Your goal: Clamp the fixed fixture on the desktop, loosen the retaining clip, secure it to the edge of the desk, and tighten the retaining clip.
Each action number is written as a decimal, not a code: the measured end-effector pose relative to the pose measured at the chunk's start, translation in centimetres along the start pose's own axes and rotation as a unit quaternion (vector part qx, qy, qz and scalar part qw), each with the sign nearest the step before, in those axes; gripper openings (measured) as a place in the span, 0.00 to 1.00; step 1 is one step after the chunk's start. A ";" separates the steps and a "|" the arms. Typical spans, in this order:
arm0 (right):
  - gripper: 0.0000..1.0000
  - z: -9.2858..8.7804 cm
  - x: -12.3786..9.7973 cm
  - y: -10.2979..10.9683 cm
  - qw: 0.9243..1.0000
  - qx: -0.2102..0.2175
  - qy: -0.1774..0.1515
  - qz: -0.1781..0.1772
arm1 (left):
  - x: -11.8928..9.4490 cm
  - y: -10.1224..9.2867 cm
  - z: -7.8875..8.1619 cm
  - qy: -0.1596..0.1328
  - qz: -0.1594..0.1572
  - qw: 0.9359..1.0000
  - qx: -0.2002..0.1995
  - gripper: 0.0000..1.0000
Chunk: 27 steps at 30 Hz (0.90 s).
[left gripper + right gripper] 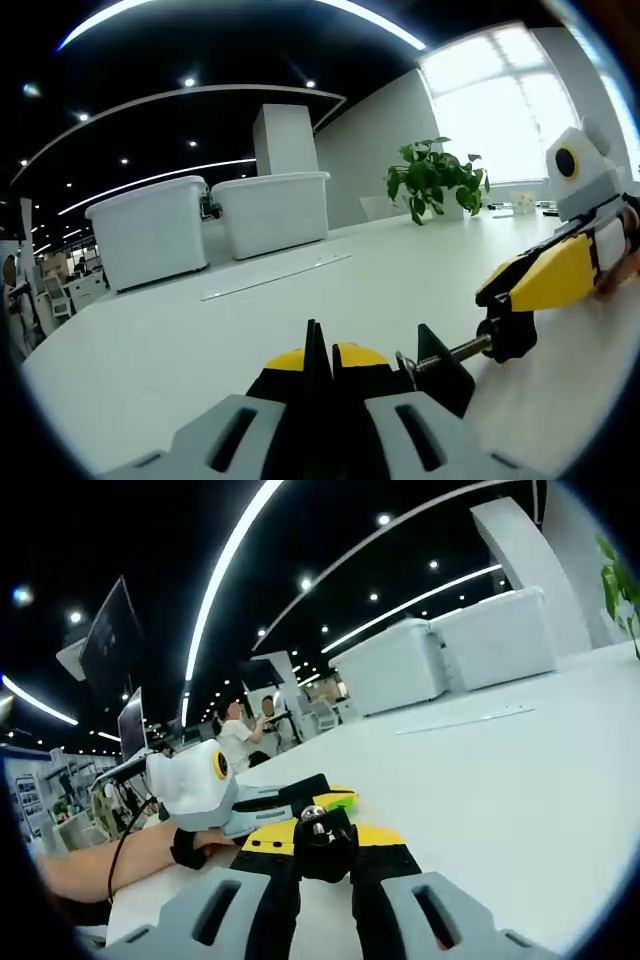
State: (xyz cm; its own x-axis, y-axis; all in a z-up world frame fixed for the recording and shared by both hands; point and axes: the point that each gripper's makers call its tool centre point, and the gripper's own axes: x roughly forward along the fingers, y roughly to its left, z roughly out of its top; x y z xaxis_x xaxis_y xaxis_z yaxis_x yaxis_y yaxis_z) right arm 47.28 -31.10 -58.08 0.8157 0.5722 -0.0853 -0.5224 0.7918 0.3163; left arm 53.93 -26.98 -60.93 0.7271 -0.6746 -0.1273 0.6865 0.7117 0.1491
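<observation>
Left gripper (318, 375): jaws together on the yellow-and-black clamp fixture (345, 372), held just above the white bench (250, 310) near its near edge. The fixture's threaded screw (450, 352) sticks out sideways to a black knob (510, 330). Right gripper (505, 300), seen in the left gripper view, is closed on that knob. In the right gripper view the right gripper (322, 865) grips the knob (322, 845). Two white bins (210, 225) and a potted plant (435, 180) stand toward the far edge.
</observation>
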 end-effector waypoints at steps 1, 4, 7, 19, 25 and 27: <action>0.18 0.0 0.0 0.1 1.000 -0.002 0.000 0.000 | 0.0 0.0 0.0 0.000 0.000 1.000 0.000 0.07; 0.18 0.1 0.0 0.0 1.000 -0.009 0.000 0.000 | 0.0 0.0 0.0 0.000 0.000 1.000 0.000 0.07; 0.18 0.0 0.0 0.1 1.000 -0.020 0.000 0.000 | 0.0 0.0 0.0 0.000 0.001 1.000 0.000 0.07; 0.18 0.0 -0.2 0.9 0.992 -0.125 0.003 -0.002 | -0.1 0.0 0.0 0.000 0.001 1.000 0.000 0.07; 0.18 -0.2 -0.1 1.2 0.984 -0.179 0.007 -0.007 | 0.0 0.1 0.0 0.000 0.001 1.000 -0.001 0.07; 0.19 -0.3 -0.1 1.2 0.975 -0.223 0.011 -0.012 | 0.0 0.0 0.0 0.000 0.001 1.000 -0.001 0.07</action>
State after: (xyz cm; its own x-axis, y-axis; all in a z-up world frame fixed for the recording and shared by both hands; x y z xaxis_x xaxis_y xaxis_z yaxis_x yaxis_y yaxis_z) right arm 46.46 -30.11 -57.98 0.8257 0.5536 -0.1083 -0.5638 0.8160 -0.1271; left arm 53.96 -26.94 -60.92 0.7290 -0.6725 -0.1277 0.6845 0.7138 0.1483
